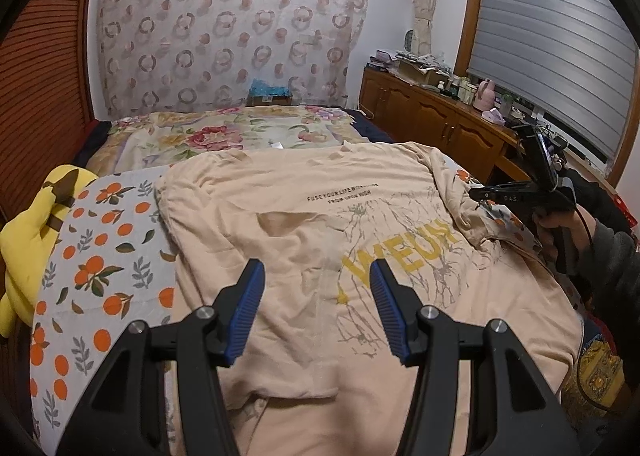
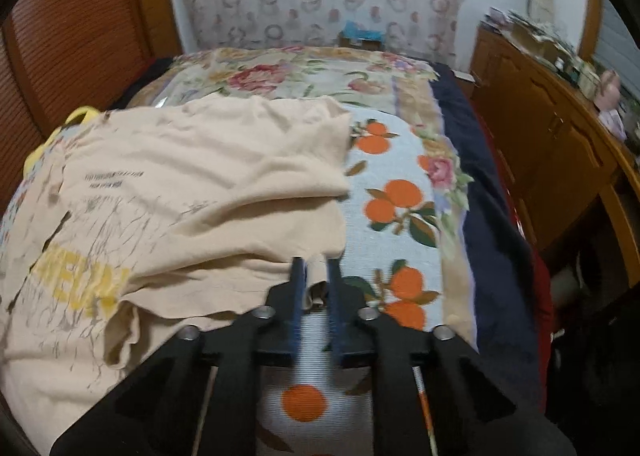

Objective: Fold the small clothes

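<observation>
Home bedroom: bed (image 1: pixel 224 132), curtain (image 1: pixel 232 28)

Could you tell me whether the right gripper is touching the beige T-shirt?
Touching. The right wrist view shows the right gripper shut on the edge of the beige T-shirt, with a fold of cloth pinched between its blue pads.

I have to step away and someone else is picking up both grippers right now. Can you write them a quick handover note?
Left gripper: open, empty, hovering over the printed front of the beige T-shirt.
Right gripper: shut on a bit of the shirt's right edge, down near the orange-print blanket.
Shirt lies spread on the bed, print up; its right sleeve is already flopped inward over the body.
Done: that one rough sleeve fold only.
Left: fold the other side in, fold the body, tidy.
</observation>
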A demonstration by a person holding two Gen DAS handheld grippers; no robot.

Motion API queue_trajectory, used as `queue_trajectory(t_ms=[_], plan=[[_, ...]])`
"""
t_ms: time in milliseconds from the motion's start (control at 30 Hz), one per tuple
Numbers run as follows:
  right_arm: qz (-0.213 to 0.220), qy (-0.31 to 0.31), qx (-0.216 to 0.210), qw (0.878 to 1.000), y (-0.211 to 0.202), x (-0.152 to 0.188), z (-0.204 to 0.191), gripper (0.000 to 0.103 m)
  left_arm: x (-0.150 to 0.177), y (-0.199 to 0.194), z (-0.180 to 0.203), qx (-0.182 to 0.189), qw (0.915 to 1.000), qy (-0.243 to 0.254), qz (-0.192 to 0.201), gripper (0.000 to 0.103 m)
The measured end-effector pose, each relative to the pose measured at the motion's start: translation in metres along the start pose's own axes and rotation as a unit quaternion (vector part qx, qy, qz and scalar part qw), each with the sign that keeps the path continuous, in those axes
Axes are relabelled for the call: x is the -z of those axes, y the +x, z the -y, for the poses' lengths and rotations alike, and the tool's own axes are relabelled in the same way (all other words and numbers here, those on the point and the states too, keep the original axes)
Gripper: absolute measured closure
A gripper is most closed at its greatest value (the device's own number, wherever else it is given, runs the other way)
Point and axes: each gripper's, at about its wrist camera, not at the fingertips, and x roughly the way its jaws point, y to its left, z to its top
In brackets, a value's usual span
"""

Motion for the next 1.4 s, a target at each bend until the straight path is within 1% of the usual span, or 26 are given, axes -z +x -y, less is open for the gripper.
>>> queue_trajectory(t_ms=[133,200,300,400,467,567,600,633,667,700,733,833,900,1033,1133,1267,1400], plan=[[0.027,-0.01,-0.012,1.0,-0.012,-0.015,-0.014,0.099,0.002,-0.004,-0.009,-0.006,0.9999,-0.01,0.004,0.048],[0.048,-0.02,-0.024,0.998,-0.021,-0.032,-0.026,0.099,0.002,-0.006,-0.014,-0.009,0.9998,-0.015,0.005,0.048],[0.062,-0.042,-0.042,0.996,-0.026,-0.055,-0.05,0.099,0.003,-0.009,-0.019,-0.012,0.9996,-0.022,0.009,0.048],[0.066,-0.064,-0.063,0.994,-0.023,-0.074,-0.08,0.099,0.005,-0.011,-0.024,-0.014,0.9994,-0.029,0.011,0.048],[0.061,-0.074,-0.079,0.992,-0.015,-0.087,-0.099,0.099,0.005,-0.013,-0.027,-0.016,0.9993,-0.032,0.011,0.048],[0.06,-0.084,-0.091,0.991,-0.006,-0.098,-0.124,0.099,0.007,-0.012,-0.03,-0.018,0.9992,-0.035,0.009,0.048],[0.061,-0.087,-0.102,0.989,-0.003,-0.101,-0.131,0.098,0.007,-0.012,-0.031,-0.018,0.9992,-0.036,0.008,0.048],[0.062,-0.091,-0.111,0.988,-0.002,-0.103,-0.136,0.088,0.008,-0.013,-0.032,-0.019,0.9992,-0.036,0.007,0.048],[0.062,-0.095,-0.113,0.987,0.001,-0.106,-0.141,0.083,0.008,-0.013,-0.033,-0.019,0.9991,-0.036,0.007,0.048],[0.061,-0.095,-0.109,0.988,0.001,-0.108,-0.143,0.074,0.008,-0.013,-0.034,-0.02,0.9991,-0.036,0.007,0.048],[0.061,-0.093,-0.108,0.988,0.001,-0.109,-0.144,0.069,0.008,-0.013,-0.034,-0.021,0.9991,-0.036,0.008,0.048],[0.065,-0.09,-0.099,0.989,-0.002,-0.107,-0.14,0.066,0.007,-0.014,-0.036,-0.022,0.999,-0.038,0.009,0.048],[0.065,-0.084,-0.089,0.99,-0.005,-0.103,-0.129,0.064,0.005,-0.012,-0.04,-0.024,0.9989,-0.04,0.009,0.048],[0.06,-0.078,-0.065,0.993,-0.005,-0.088,-0.103,0.053,0.002,-0.006,-0.049,-0.036,0.9986,-0.039,0.006,0.048],[0.05,-0.068,-0.051,0.995,0.0,-0.078,-0.085,0.05,-0.002,0.002,-0.062,-0.046,0.9981,-0.041,-0.003,0.048],[0.035,-0.047,-0.03,0.998,0.013,-0.064,-0.057,0.049,-0.01,0.02,-0.087,-0.057,0.9967,-0.054,-0.021,0.048],[0.027,-0.03,-0.023,0.999,0.024,-0.06,-0.034,0.046,-0.022,0.042,-0.111,-0.07,0.9951,-0.058,-0.04,0.048]])
